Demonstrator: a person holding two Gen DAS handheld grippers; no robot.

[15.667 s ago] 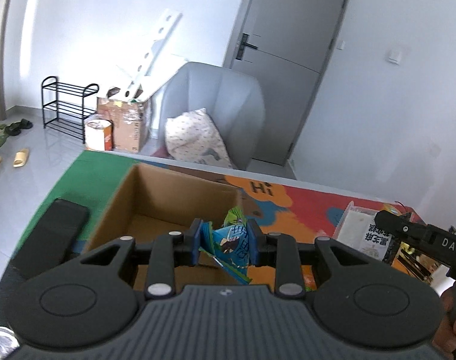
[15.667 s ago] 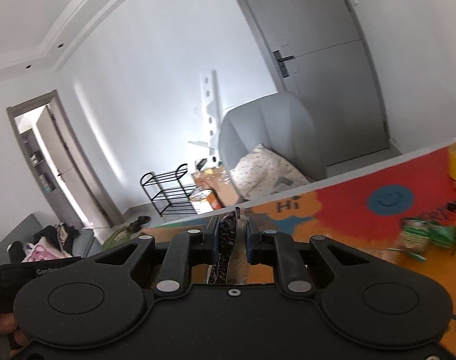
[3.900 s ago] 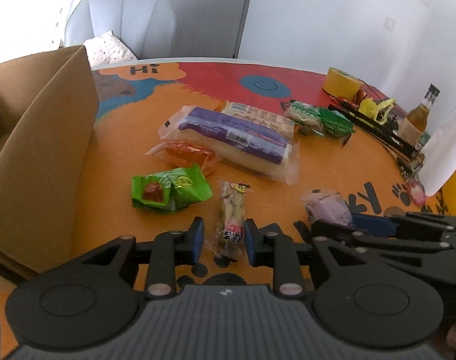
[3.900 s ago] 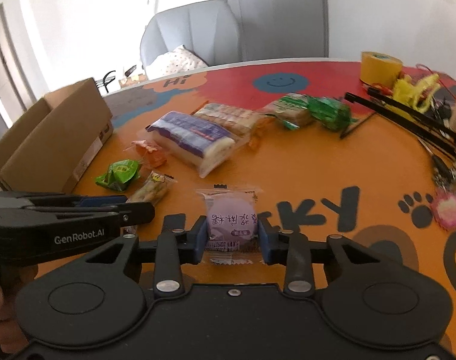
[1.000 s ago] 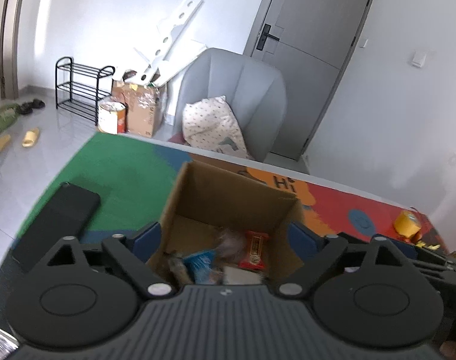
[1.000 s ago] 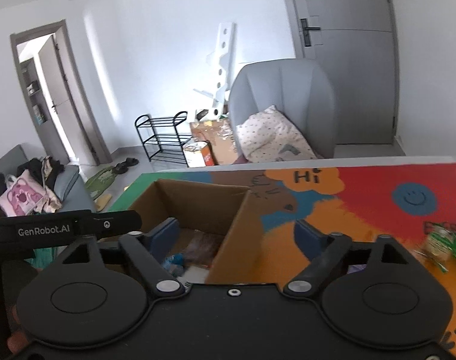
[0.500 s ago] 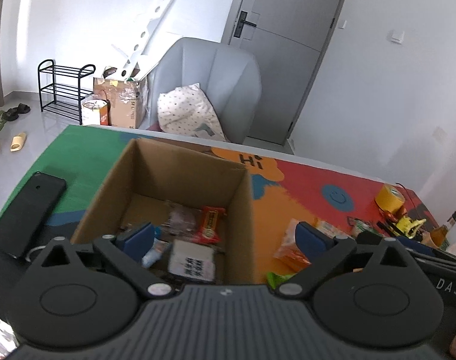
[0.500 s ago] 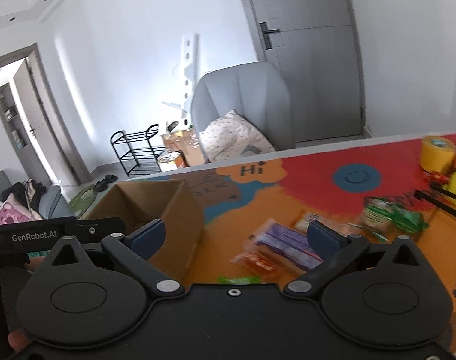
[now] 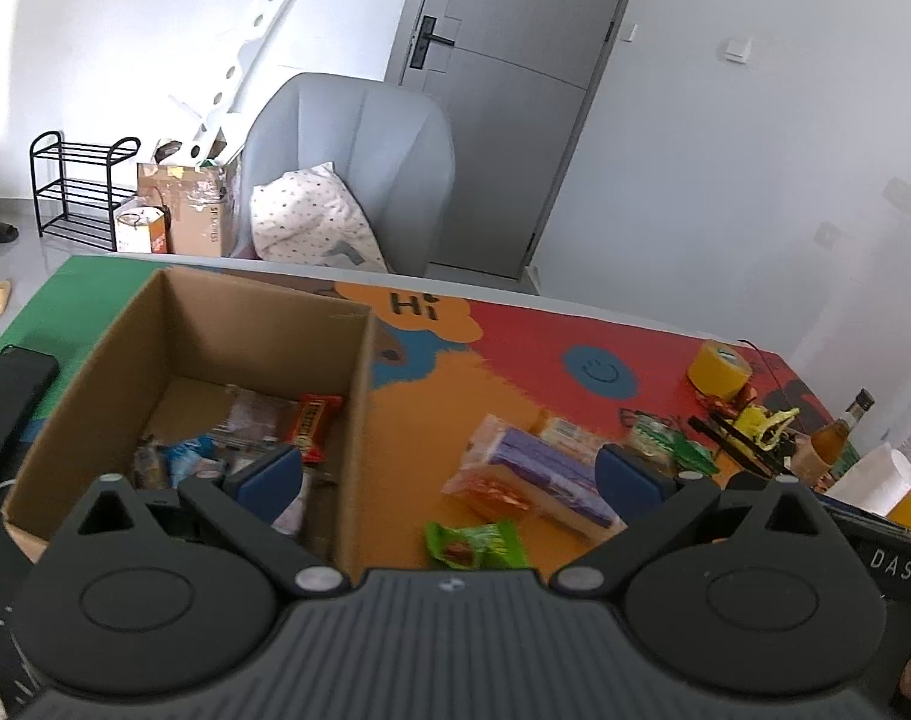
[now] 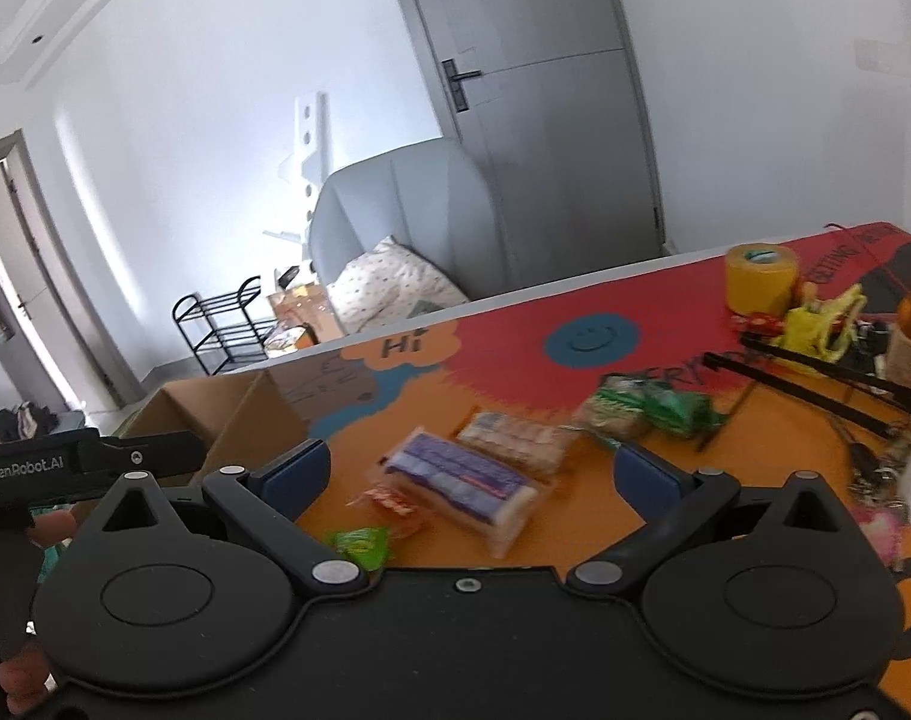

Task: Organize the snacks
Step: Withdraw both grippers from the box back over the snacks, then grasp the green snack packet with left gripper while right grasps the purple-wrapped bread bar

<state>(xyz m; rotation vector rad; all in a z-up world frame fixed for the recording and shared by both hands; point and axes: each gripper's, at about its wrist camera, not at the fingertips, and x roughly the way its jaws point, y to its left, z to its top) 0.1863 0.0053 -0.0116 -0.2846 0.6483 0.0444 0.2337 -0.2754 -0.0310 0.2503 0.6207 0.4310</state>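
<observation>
An open cardboard box (image 9: 359, 396) on the table's left holds several snack packets (image 9: 257, 426). On the orange mat to its right lie a purple-wrapped bread pack (image 9: 539, 474), an orange packet (image 9: 494, 495), a green packet (image 9: 473, 543), a biscuit pack (image 9: 569, 432) and a green-wrapped snack (image 9: 659, 438). The right wrist view shows the same purple pack (image 10: 461, 480), green packet (image 10: 359, 543) and box (image 10: 239, 420). My left gripper (image 9: 449, 477) is open and empty above the box's right wall. My right gripper (image 10: 470, 471) is open and empty above the loose snacks.
A yellow tape roll (image 9: 719, 369), black rods (image 10: 815, 384), a yellow toy (image 10: 821, 315) and a bottle (image 9: 833, 435) crowd the table's right side. A black phone (image 9: 5, 402) lies left of the box. A grey armchair (image 9: 359, 168) stands behind the table.
Both grippers have swung right, away from the box and toward the loose snacks. Both stay open and empty.
</observation>
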